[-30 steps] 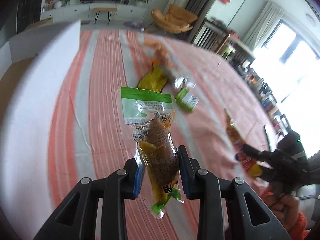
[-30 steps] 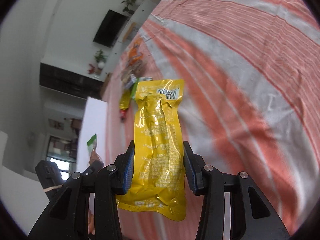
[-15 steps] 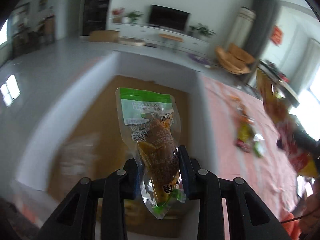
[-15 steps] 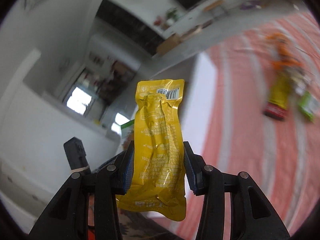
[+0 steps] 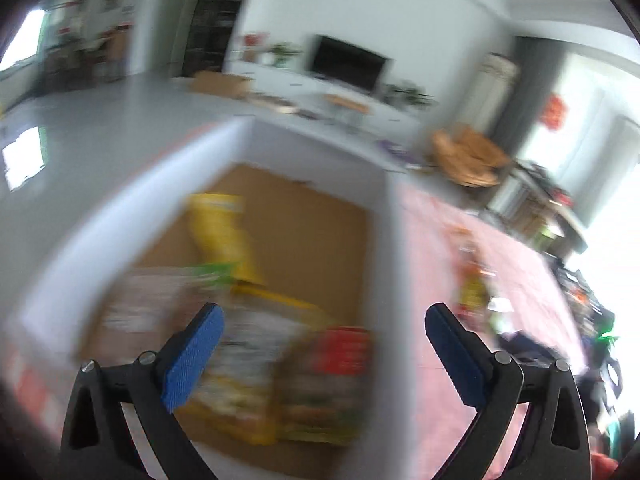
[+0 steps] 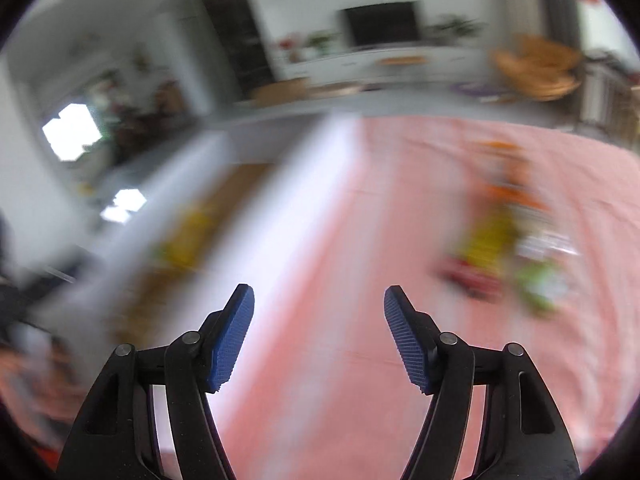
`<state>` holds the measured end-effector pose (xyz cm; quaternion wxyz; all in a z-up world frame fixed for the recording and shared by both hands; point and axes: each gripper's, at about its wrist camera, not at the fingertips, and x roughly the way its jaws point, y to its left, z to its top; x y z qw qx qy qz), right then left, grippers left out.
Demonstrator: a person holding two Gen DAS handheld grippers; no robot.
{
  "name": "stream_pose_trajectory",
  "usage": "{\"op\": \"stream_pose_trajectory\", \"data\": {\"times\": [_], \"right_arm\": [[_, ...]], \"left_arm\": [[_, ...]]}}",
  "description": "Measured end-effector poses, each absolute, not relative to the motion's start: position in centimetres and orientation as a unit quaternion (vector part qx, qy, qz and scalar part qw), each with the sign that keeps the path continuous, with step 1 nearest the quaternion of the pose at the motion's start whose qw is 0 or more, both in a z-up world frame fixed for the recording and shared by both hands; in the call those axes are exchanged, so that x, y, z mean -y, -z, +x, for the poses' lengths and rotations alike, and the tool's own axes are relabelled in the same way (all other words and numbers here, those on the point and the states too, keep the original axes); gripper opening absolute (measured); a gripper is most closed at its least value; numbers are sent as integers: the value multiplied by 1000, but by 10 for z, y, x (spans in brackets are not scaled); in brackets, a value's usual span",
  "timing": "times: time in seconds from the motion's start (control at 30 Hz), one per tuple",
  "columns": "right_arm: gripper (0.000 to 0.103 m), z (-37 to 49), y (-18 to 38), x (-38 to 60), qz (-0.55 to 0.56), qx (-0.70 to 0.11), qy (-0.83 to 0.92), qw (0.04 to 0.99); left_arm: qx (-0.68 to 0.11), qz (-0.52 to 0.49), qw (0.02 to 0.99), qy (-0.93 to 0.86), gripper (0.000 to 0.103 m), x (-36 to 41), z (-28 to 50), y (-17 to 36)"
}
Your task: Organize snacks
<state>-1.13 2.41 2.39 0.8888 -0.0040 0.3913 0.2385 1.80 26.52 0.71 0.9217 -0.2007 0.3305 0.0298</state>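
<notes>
Both tools, left and right, opening, now empty; my two packets dropped into box; more snacks remain on worktop.

We record a white-walled box with a brown cardboard floor. Inside it we note blurred snack packets in yellow, green and red. The tablecloth shows salmon-pink and pale stripes. On it, loose packets read orange, yellow, red and green. Both the left gripper and the right gripper are black with blue ribbed pads.
</notes>
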Motion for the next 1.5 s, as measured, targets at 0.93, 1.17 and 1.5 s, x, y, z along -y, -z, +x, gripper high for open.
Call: {"op": "stream_pose_trajectory", "data": {"times": [0.93, 1.17, 1.5], "right_arm": [[78, 31, 74, 181, 9, -436, 38, 899], [83, 34, 76, 180, 11, -439, 42, 897], [85, 34, 76, 180, 13, -440, 44, 897]], "left_arm": [[-454, 21, 889, 56, 103, -35, 164, 135], [-455, 21, 889, 57, 103, -38, 159, 129], [-454, 21, 889, 57, 103, -38, 159, 129]]}}
